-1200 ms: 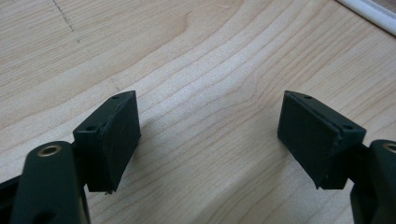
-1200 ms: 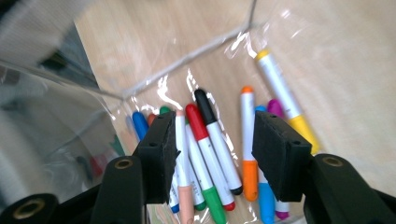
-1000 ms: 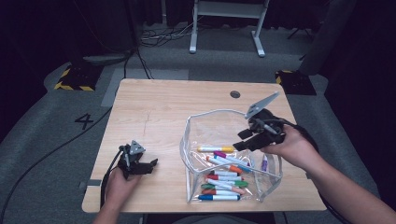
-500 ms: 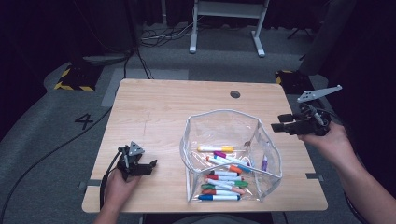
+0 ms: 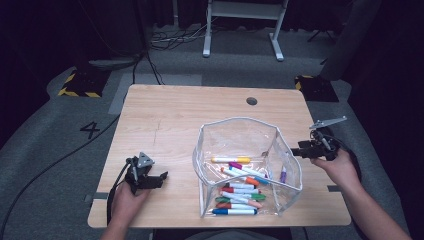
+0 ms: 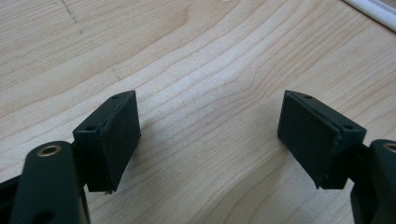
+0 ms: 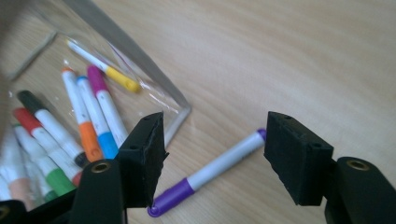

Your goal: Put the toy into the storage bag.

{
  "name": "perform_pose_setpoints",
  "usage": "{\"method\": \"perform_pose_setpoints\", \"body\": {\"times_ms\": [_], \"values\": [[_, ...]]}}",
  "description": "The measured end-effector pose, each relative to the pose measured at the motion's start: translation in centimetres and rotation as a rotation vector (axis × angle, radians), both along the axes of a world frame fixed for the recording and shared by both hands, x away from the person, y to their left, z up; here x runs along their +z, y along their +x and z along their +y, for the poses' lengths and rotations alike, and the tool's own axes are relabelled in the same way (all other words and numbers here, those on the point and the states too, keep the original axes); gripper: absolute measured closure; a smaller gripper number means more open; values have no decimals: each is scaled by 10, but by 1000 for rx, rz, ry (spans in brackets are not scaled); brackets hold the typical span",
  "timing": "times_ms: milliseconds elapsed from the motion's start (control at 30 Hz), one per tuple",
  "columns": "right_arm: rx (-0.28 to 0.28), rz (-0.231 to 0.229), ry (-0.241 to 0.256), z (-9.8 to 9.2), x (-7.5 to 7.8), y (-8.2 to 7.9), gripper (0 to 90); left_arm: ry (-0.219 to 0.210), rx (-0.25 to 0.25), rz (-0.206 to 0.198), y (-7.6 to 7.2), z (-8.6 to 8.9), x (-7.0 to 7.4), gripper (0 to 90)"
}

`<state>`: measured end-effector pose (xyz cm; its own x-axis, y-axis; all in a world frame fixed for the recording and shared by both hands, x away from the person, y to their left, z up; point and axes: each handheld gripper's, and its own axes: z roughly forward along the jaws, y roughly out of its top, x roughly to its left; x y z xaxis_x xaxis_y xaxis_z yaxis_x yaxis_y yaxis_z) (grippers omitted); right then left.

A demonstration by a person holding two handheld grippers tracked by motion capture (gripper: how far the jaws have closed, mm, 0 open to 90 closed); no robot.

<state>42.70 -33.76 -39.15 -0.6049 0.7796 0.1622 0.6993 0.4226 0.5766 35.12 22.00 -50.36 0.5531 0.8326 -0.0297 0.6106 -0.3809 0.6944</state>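
Note:
A clear plastic bag [image 5: 240, 132] stands open on the wooden table [image 5: 170, 120] with several coloured markers [image 5: 240, 187] lying in it. A purple-capped marker [image 7: 210, 175] lies on the table just outside the bag's right wall [image 7: 140, 70], also visible from the high view as the purple marker [image 5: 283, 174]. My right gripper [image 5: 299, 150] hovers low beside that wall, open; in its own view the right gripper [image 7: 217, 142] straddles the purple marker without touching it. My left gripper [image 5: 161, 178] rests open near the front left, and the left gripper [image 6: 210, 135] faces bare wood.
A dark round hole [image 5: 251, 100] sits near the table's far edge. Cables [image 5: 115, 185] trail from both grippers. Beyond the table are grey floor, a white stand [image 5: 240, 30] and yellow-black striped blocks [image 5: 75, 85].
My right gripper has swung from the bag's far right rim out to the right, then come down beside the bag's right wall. The left gripper has stayed put.

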Motion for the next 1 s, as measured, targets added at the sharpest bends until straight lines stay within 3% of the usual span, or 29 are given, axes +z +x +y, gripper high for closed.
{"method": "perform_pose_setpoints", "body": {"times_ms": [167,433,567,733,1000], "values": [[-14,79,-27,1,-37,3,388,0,0,0,0,0,0,213],[-21,113,-127,12,-68,6,392,0,0,0,0,0,0,213],[-11,111,-177,18,-76,2,452,0,0,0,0,0,0,213],[-27,75,-246,15,-75,-1,729,0,0,0,0,0,0,213],[-39,115,-178,4,-72,0,764,0,0,0,0,0,0,213]]}}
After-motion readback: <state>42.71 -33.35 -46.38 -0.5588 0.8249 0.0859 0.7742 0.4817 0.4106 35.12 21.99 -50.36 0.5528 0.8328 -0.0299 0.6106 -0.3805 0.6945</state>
